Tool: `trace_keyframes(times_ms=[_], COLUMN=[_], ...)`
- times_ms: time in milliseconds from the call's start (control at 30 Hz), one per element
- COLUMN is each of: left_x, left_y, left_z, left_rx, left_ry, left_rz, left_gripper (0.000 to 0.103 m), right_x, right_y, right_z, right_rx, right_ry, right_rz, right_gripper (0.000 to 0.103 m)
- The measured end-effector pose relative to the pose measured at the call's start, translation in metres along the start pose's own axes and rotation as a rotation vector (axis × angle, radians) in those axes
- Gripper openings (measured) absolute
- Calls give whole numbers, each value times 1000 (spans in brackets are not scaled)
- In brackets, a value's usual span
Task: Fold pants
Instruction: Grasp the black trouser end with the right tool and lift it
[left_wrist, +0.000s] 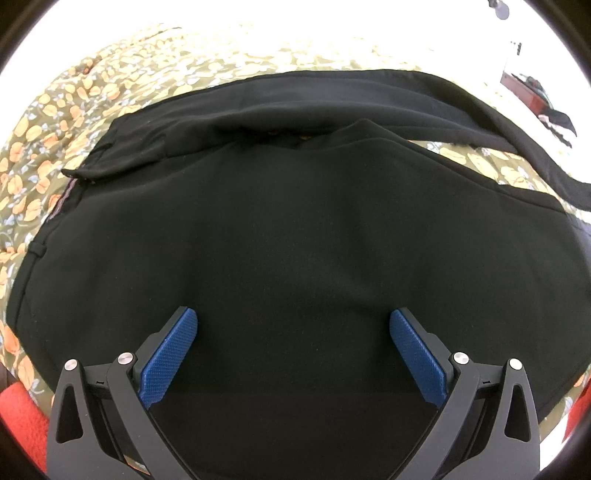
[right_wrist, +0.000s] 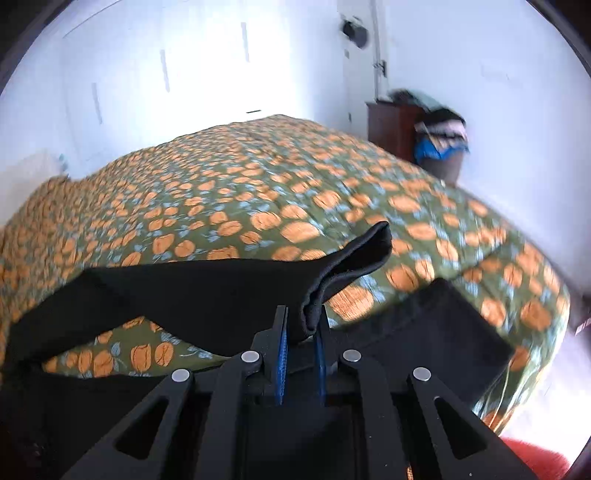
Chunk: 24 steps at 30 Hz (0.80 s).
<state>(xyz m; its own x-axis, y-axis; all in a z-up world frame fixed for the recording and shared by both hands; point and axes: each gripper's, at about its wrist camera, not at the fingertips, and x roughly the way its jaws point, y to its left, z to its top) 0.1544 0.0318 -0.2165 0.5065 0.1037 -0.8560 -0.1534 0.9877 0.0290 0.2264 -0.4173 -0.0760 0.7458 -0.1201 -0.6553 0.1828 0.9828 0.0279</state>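
Black pants (left_wrist: 295, 221) lie spread on a floral bedspread (left_wrist: 74, 110). The waist end is at the left in the left wrist view and one leg (left_wrist: 461, 107) stretches off to the right. My left gripper (left_wrist: 293, 325) is open and empty, hovering over the wide black cloth with its blue pads (left_wrist: 173, 347) well apart. My right gripper (right_wrist: 301, 332) is shut on the hem end of a pant leg (right_wrist: 354, 254), which bunches up between the pads and is lifted above the bed. The rest of that leg (right_wrist: 166, 291) trails to the left.
The bedspread (right_wrist: 258, 184) is green with orange flowers and fills the bed. A dark wooden cabinet (right_wrist: 391, 125) with a pile of clothes (right_wrist: 441, 136) beside it stands at the far wall. Red fabric (left_wrist: 22, 421) shows at the near bed edge.
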Motion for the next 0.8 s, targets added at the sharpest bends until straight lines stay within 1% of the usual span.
trace_keyframes(times_ms=[167,300,333,433,467,533,600,667,733,800], left_x=[0,0,-1,-3,-5,-11,-17,-15,-4,16], left_y=[0,1,1,5,6,15,27,40,50,59], left_z=[0,1,2,14,22,41,68,98,125,151], left_rx=[1,1,1,4,1,-42,-132,-238,-345,-452], left_ry=[0,7,16,78,91,74,44,37,49,83], left_rz=[0,-4,-8,-31,-55,-124,-195,-293,-393,-487], left_gripper=[103,103,103,102,102,102,102,102,102,102], right_x=[-11,-15,-18,-36,-44,-64,-80,-100,-114,-133], right_y=[8,9,8,8,8,9,10,10,10,7], right_z=[-1,-1,-1,5,7,14,19,25,28,30], right_rx=[-34,-30,-27,-15,-17,-22,-38,-58,-66,-75], right_ry=[-18,-21,-25,-50,-62,-90,-111,-141,-158,-188], right_rz=[0,14,23,73,95,159,199,253,281,318], right_gripper=[13,13,13,13,13,13,13,13,13,13])
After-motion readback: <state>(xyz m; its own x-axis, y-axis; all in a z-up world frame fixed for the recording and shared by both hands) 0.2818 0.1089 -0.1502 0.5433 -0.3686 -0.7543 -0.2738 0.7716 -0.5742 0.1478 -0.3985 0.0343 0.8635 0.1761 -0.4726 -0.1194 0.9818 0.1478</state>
